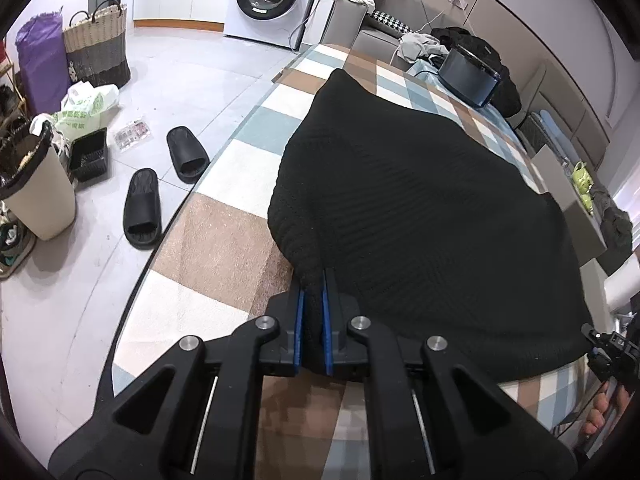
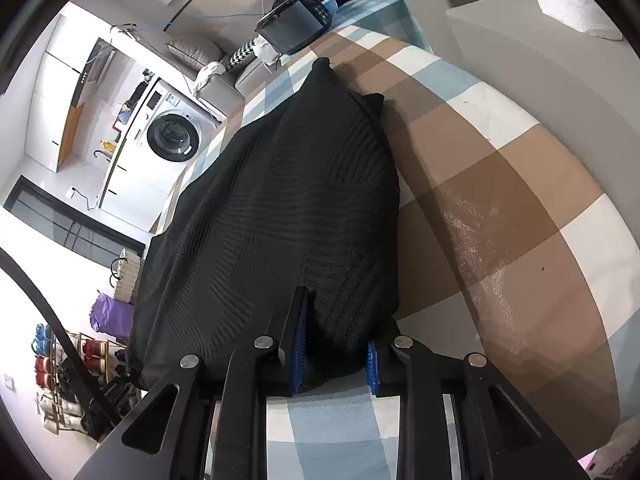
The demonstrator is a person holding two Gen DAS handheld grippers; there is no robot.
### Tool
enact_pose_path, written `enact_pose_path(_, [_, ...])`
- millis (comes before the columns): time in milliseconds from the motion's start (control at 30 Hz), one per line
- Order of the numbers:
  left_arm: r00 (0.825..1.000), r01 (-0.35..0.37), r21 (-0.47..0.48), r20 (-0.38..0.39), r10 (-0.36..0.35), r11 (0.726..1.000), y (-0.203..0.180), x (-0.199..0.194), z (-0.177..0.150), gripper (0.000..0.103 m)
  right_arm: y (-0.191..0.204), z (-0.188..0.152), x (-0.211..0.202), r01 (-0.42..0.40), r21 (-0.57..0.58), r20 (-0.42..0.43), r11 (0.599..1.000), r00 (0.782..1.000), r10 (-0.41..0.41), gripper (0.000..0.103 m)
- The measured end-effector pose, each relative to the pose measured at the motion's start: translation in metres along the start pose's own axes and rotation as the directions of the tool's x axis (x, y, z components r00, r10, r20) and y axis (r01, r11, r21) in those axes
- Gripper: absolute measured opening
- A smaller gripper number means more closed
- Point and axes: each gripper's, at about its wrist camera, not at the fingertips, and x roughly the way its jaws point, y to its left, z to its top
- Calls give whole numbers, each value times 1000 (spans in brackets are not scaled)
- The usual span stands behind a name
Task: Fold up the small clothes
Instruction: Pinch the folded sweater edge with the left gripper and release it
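The left gripper (image 1: 313, 292) is pinched tight on a near corner of a black ribbed knit garment (image 1: 420, 216). The right gripper (image 2: 334, 344) clamps a thicker bunch of its near hem, blue pads (image 2: 299, 354) pressing the cloth. The garment lies spread across a checked tablecloth (image 2: 500, 208). It looks soft, limp and fairly light, best gripped at corners and hems. A dark box (image 1: 470, 76) sits beyond its far end; black slippers (image 1: 144, 208) lie on the floor
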Motion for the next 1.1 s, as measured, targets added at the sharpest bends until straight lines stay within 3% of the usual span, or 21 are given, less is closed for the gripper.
enact_pose_path(267, [1000,22,-19,8,-22,1000,5,-8,-5,5,-11,3,3,-26,58,-5,998,1000,27,28])
enact_pose_path(333, [1000,22,-21,10,-22,1000,5,-9,-5,5,-6,3,1,-18,45,19,999,1000,17,19])
enact_pose_path(433, [1000,16,-16,10,-16,1000,5,-10,-5,5,14,1,-22,-82,-53,92,995,992,87,15])
enact_pose_path(533, [1000,13,-17,6,-13,1000,4,-7,-4,5,21,1,-26,-26,-96,82,995,996,34,15])
enact_pose_path(633, [1000,14,-21,5,-14,1000,5,-8,-4,5,6,-1,-13,31,-44,20,999,999,-31,17])
enact_pose_path(767, [1000,5,-27,7,-5,1000,9,-14,-5,5,-9,-2,-19,9,17,21,1000,1000,-9,22])
enact_pose_path(867, [1000,-5,-43,10,6,999,15,-19,-7,6,-6,0,-38,16,10,84,1000,996,-17,24])
enact_pose_path(933, [1000,-17,-57,15,18,998,19,-24,-9,6,-2,1,-50,5,-1,124,1000,992,-5,36])
enact_pose_path(1100, [999,-30,-82,34,33,996,33,-46,-17,6,19,3,-70,-91,-76,178,993,979,104,45])
